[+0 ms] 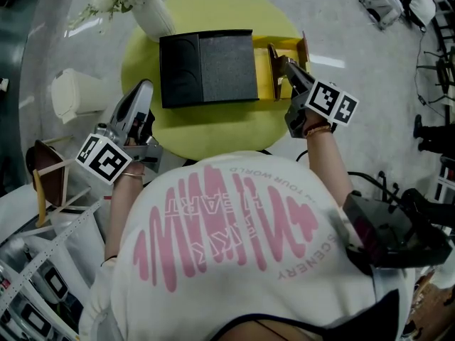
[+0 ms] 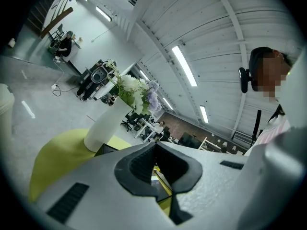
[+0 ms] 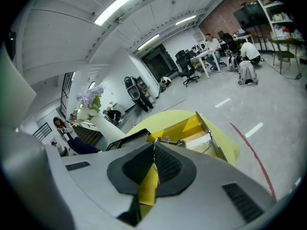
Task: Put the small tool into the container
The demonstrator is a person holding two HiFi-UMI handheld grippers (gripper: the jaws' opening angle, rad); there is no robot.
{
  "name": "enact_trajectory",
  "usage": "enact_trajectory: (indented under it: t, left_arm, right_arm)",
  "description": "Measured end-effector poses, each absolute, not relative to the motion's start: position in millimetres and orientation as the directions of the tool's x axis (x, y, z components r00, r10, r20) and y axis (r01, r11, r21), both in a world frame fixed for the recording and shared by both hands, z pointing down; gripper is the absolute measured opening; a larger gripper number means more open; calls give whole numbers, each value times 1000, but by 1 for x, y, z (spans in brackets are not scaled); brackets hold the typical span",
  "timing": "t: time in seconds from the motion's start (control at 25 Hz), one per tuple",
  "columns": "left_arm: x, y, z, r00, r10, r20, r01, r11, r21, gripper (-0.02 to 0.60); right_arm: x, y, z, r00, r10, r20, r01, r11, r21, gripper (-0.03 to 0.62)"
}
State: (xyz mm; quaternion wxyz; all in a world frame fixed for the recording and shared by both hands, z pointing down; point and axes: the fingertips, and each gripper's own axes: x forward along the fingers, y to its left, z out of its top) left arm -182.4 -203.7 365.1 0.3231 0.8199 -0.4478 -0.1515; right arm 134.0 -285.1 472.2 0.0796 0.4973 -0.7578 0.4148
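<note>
**Item:** small tool. Not singled out with certainty in any view. A cluster of small pieces (image 3: 164, 140) sits at the near end of the yellow container (image 3: 192, 127), just beyond the right fingertips, and is judged the likeliest place for it. Long axis not readable.

**Receptacle:** open-topped, yellow inside, brown walls, on the round yellow desk (image 1: 213, 137). Set at the right edge of the black case (image 1: 206, 66); touching or just beside, cannot tell which.

**Nearer side:** right gripper (image 1: 286, 66), by far.
- Reaching forward, fingers pointing away from the person, tips at the container's near wall.
- Fingers closed to a seam at the tips.
- Only yellow shows through the gap behind the tips, read as desk or container beyond rather than a held thing. A very thin piece in the seam cannot be ruled out.

**Farther side:** left gripper (image 1: 144, 91).
- At the desk's left edge, well apart from the container, with the black case between.
- Tilted upward, looking past the white vase (image 2: 105, 126) toward the ceiling.
- Fingers likewise closed at the tips, nothing between.

**Governing relation:** container opening straight ahead of the right fingers. Next move judged a small advance over the opening, right hand alone.
</note>
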Motion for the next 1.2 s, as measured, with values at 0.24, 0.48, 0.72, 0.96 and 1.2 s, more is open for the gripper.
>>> enact_trajectory:
  t: [0.24,0.48,0.72,0.96,1.2]
  left_arm:
    - [-189,-203,368,537,-842,51,-647,-372,666,8]
    - [-191,-204,369,534,-844,46,-641,-369,673,8]
    - [-191,-204,371,537,-842,46,-638,-370,675,8]
    - [-192,-203,371,537,-842,48,-640,-369,674,8]
    - [-198,-200,370,525,-850,50,-647,-360,672,8]
  right_arm:
    - [134,-290,475,-492,-689,532,-817,153,-557,11]
    - [134,-292,476,-488,-691,532,-815,144,-561,11]
    - [134,-293,477,-484,-693,534,-814,133,-565,11]
    - [134,-293,480,-483,-692,536,-815,131,-564,11]
    - [133,-298,483,-479,-689,545,-818,124,-562,11]
